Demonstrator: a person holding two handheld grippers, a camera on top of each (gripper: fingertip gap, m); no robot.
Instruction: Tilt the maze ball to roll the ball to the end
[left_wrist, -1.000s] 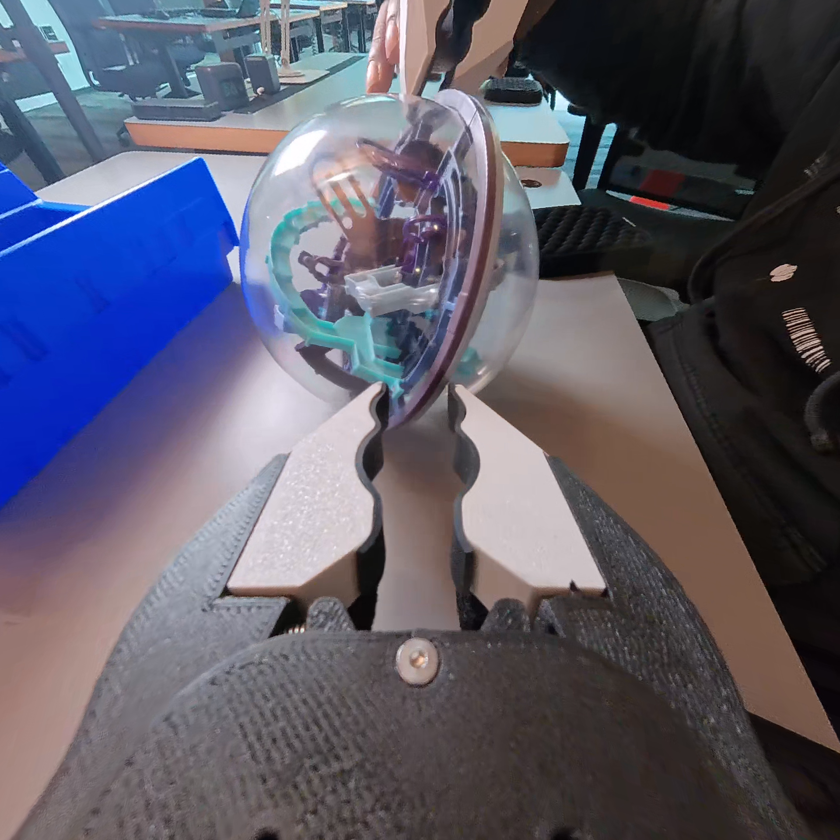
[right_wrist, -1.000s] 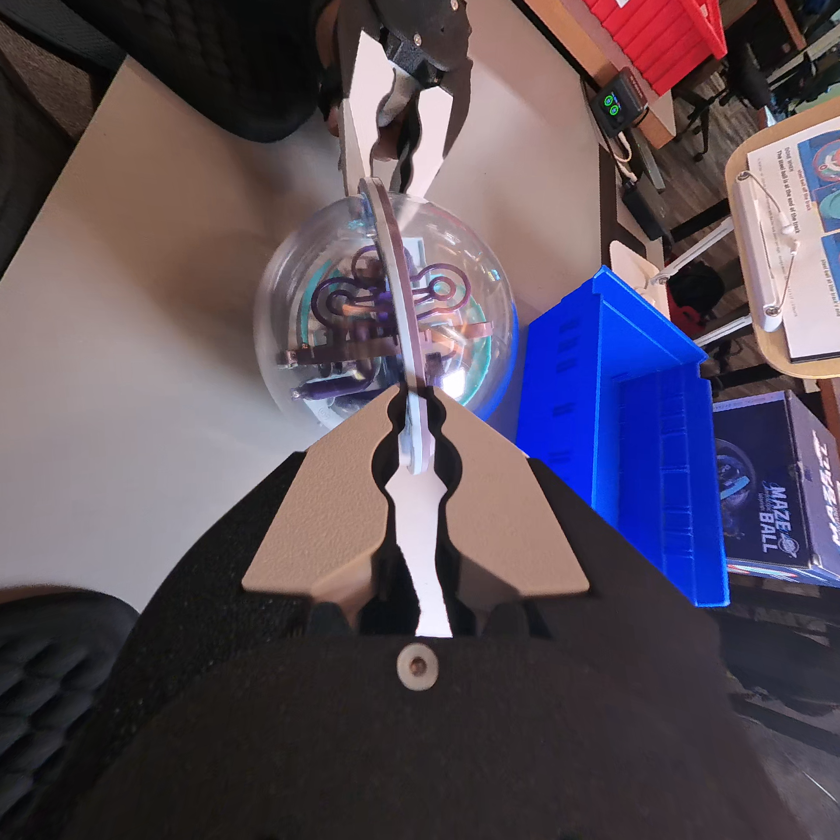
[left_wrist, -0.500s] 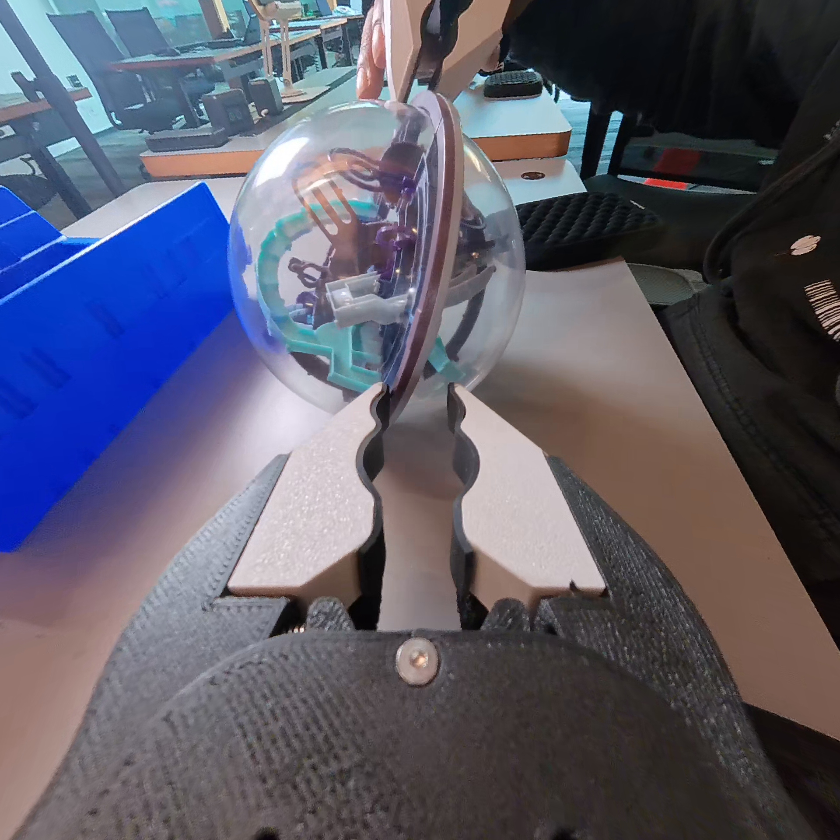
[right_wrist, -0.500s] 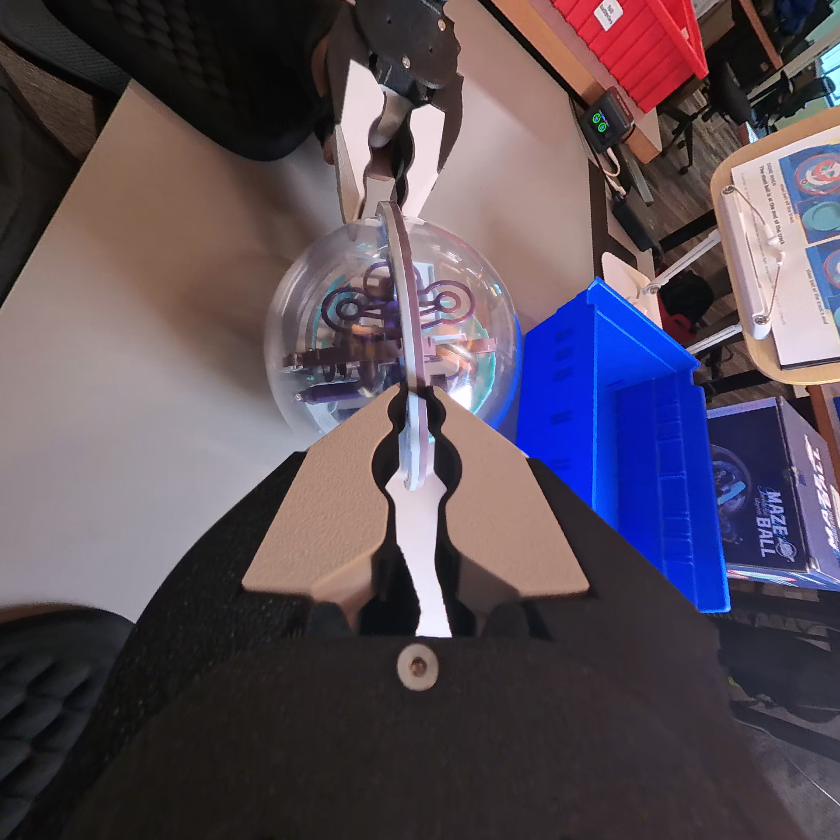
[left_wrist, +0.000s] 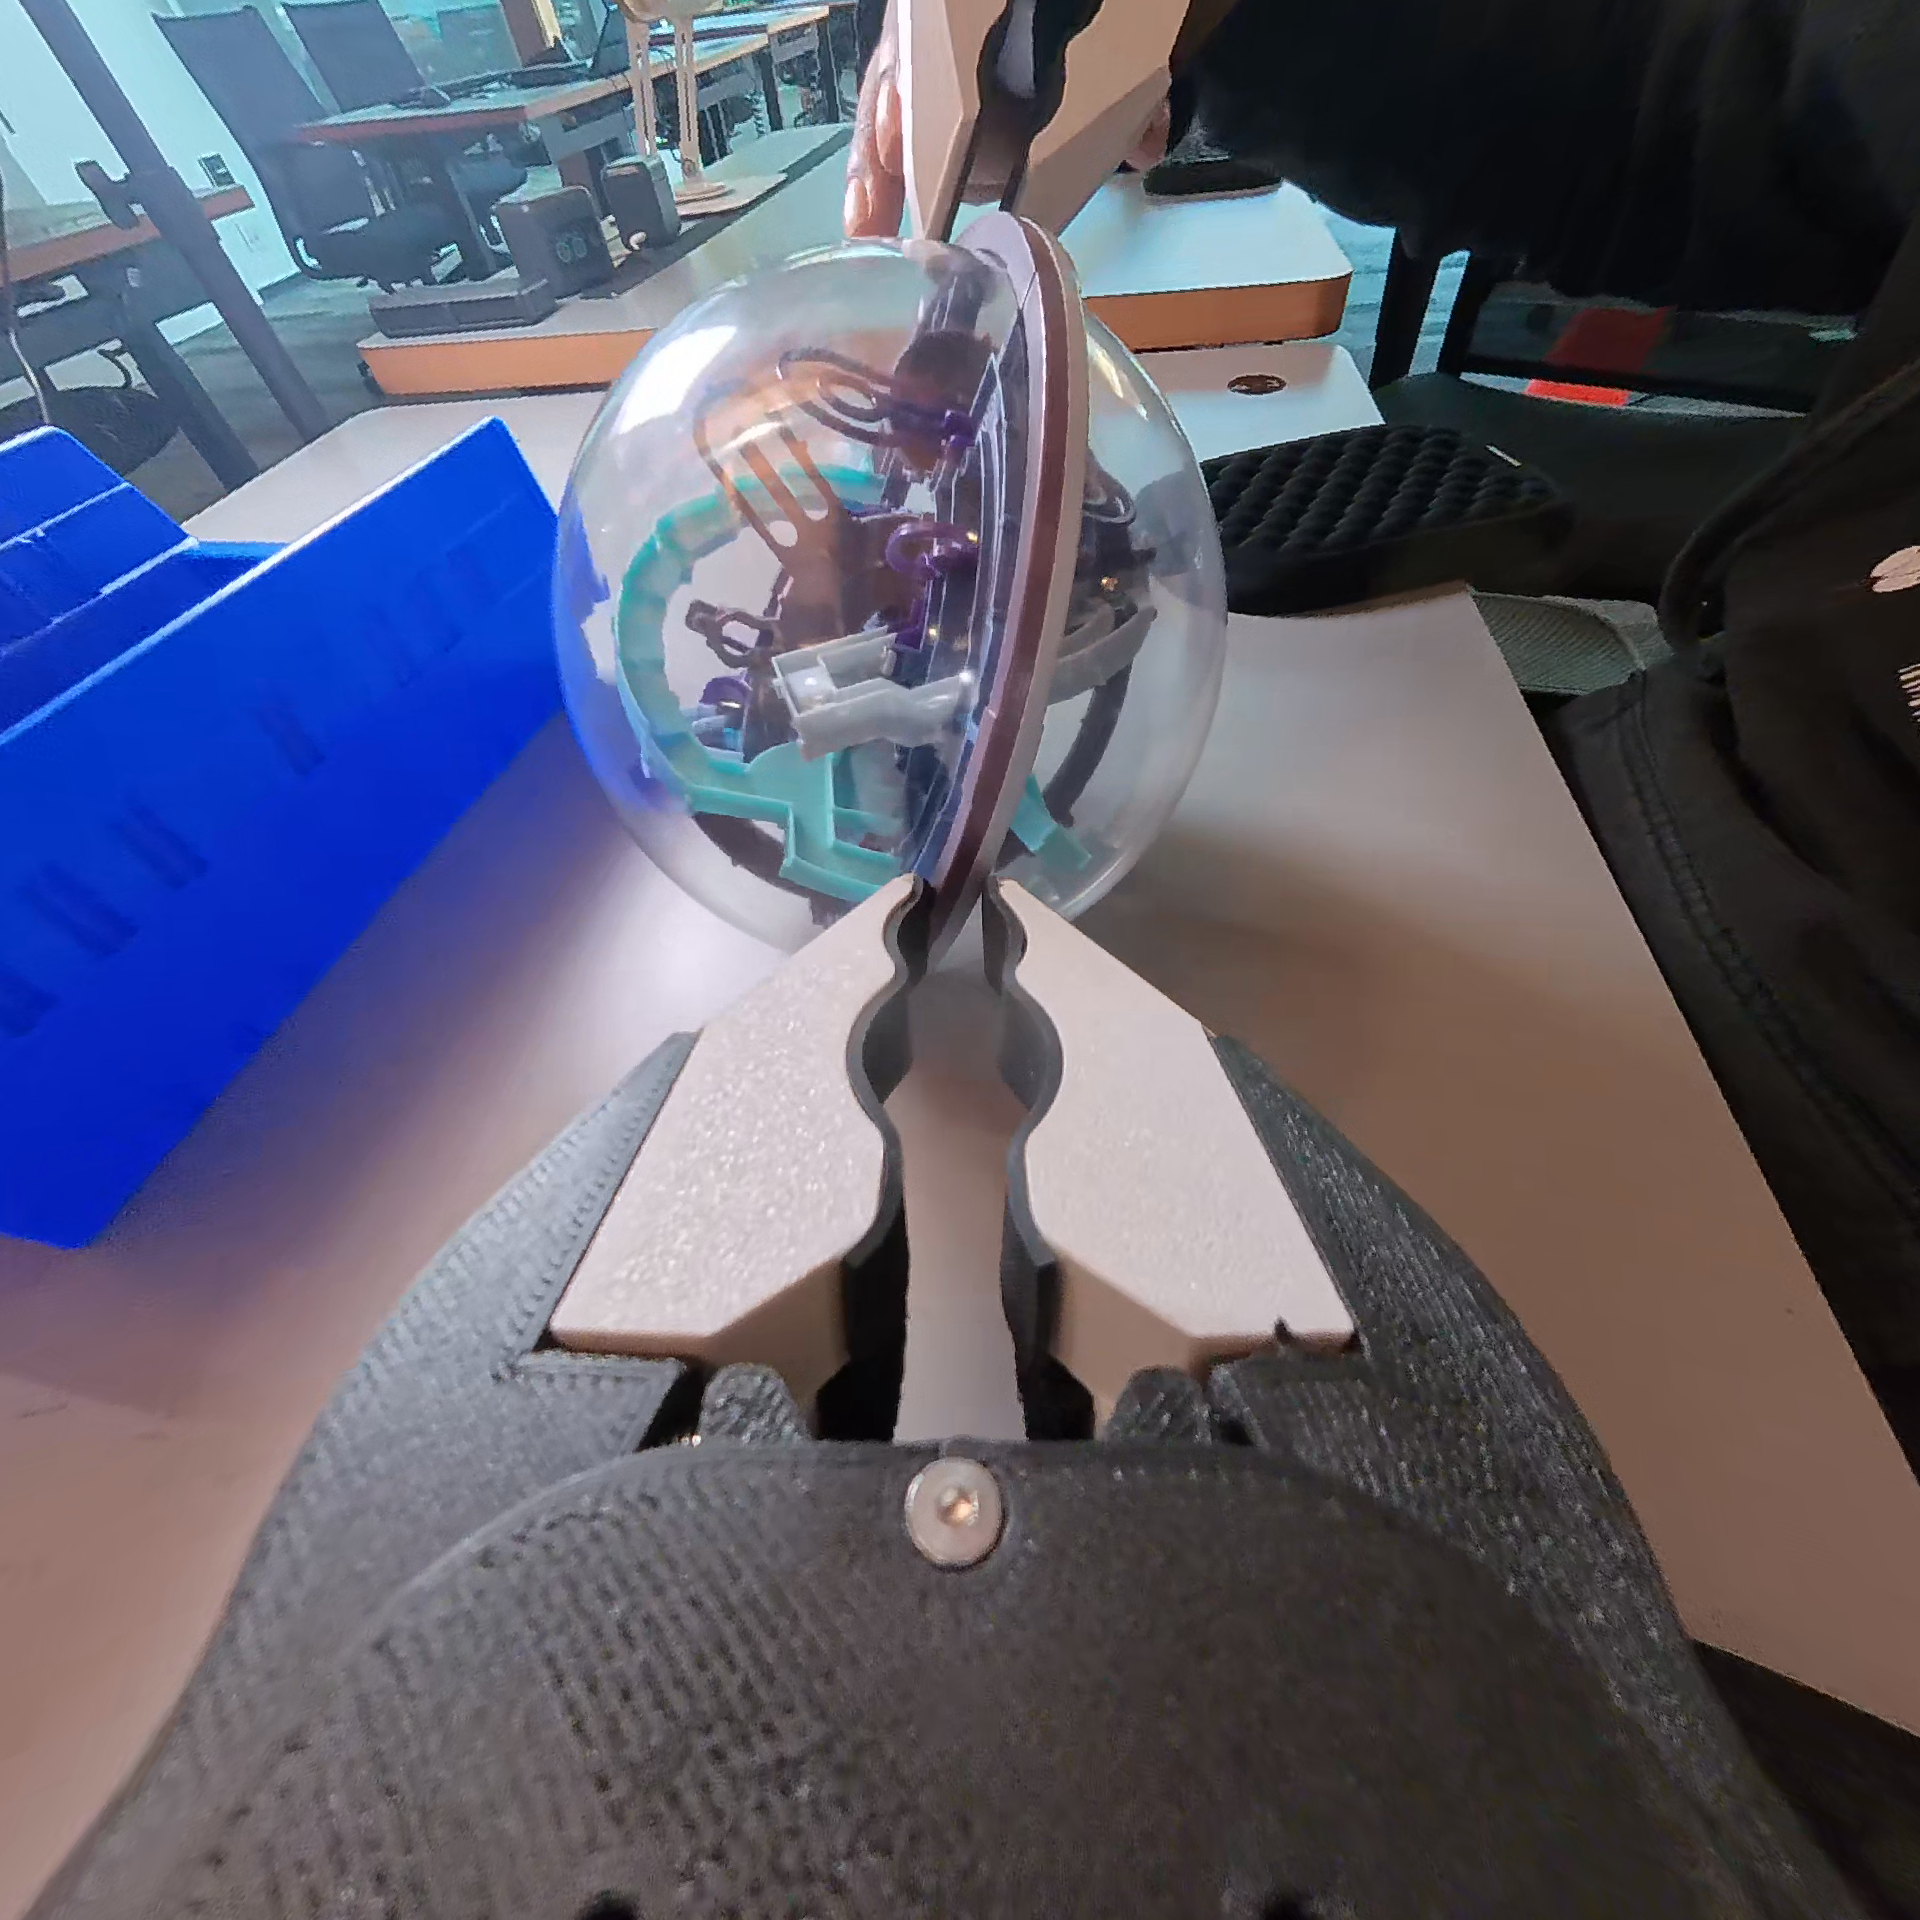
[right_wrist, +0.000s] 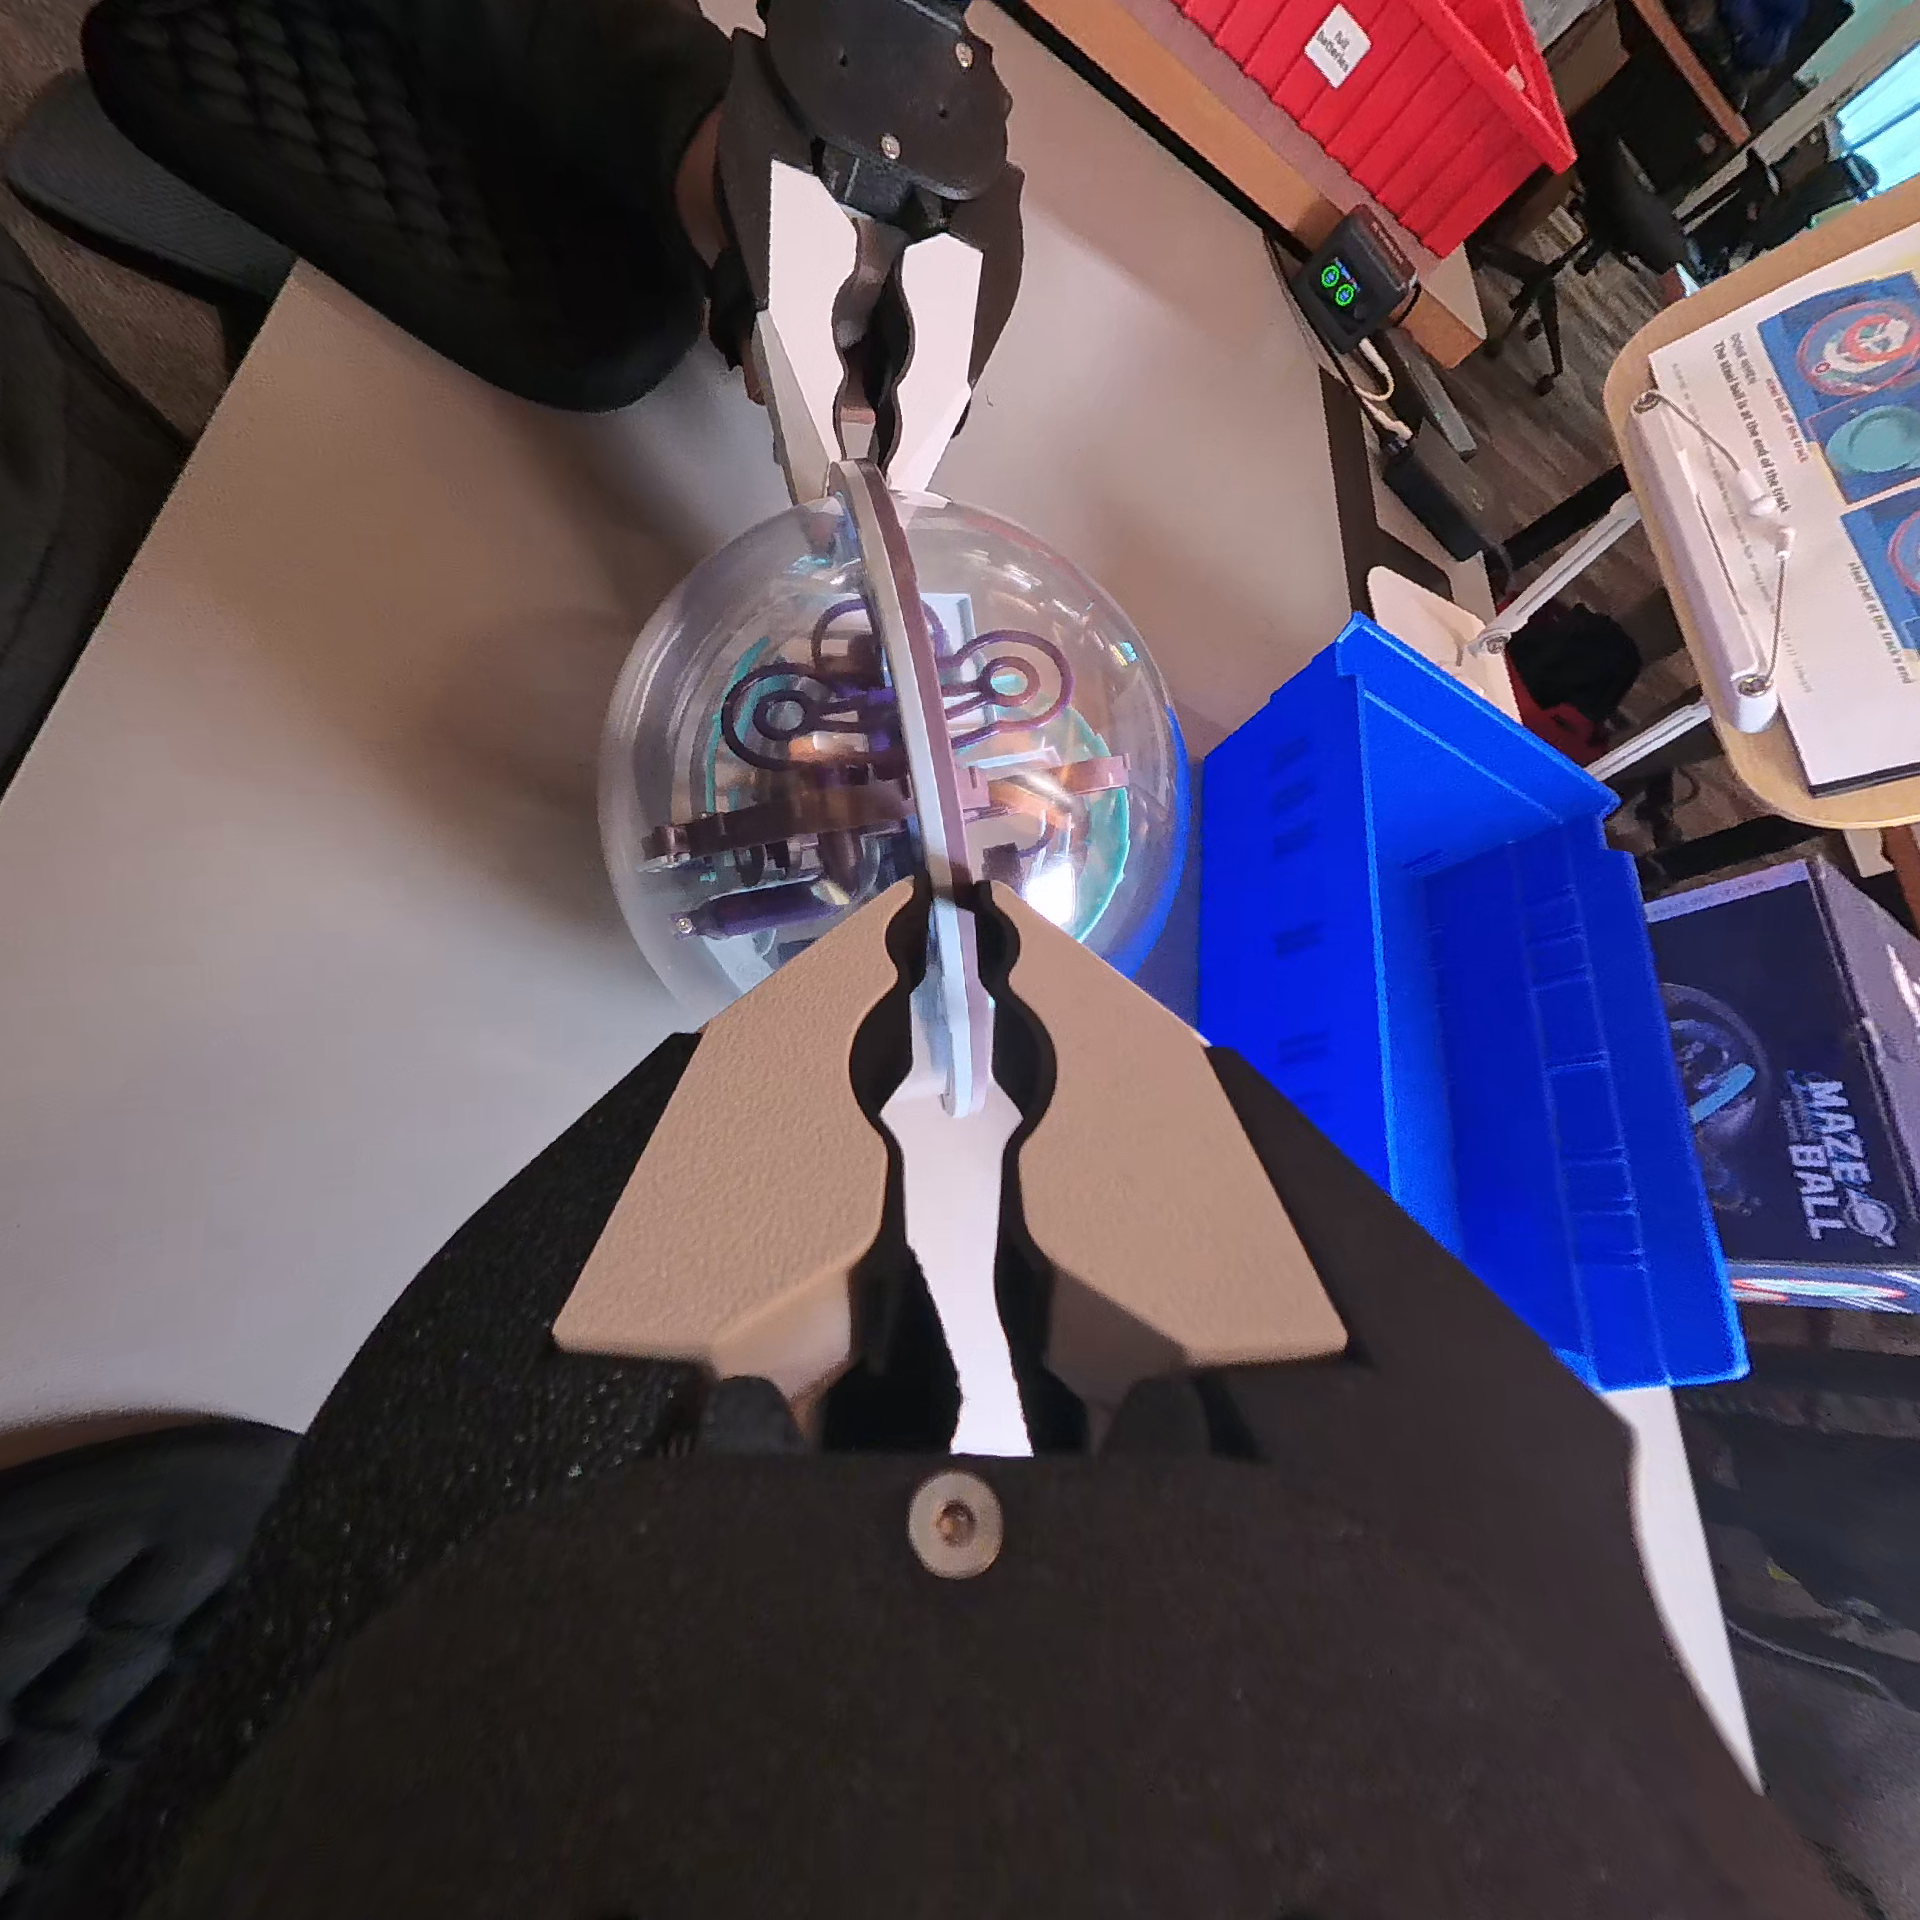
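The table (left_wrist: 1351, 935) carries the work, with a blue bin (left_wrist: 239, 748) just beside the sphere on one side and a dark mesh chair seat (left_wrist: 1371, 509) beyond the far edge. The maze ball (left_wrist: 894, 582), a clear globe with teal, purple and brown tracks inside, is held between my two tools above the table; whether its underside touches the surface I cannot tell. A flat rim (right_wrist: 894, 727) runs round its equator and stands nearly on edge, leaning slightly. My left gripper (left_wrist: 956, 904) is closed onto the lower part of that rim, jaws nearly together with the rim pinched at the tips. My right gripper (right_wrist: 951, 904) is clamped on the opposite part of the rim, which reaches back into the notches between its jaws; in the left wrist view it comes in from above. The small ball is not identifiable in either view, so I cannot state progress along the track. I judge the step in hand to be the tilting phase, with both grips established. The next move calls for a slow, coordinated rotation of both wrists about the shared rim, keeping clamp pressure equal so the rim does not slip or twist free.
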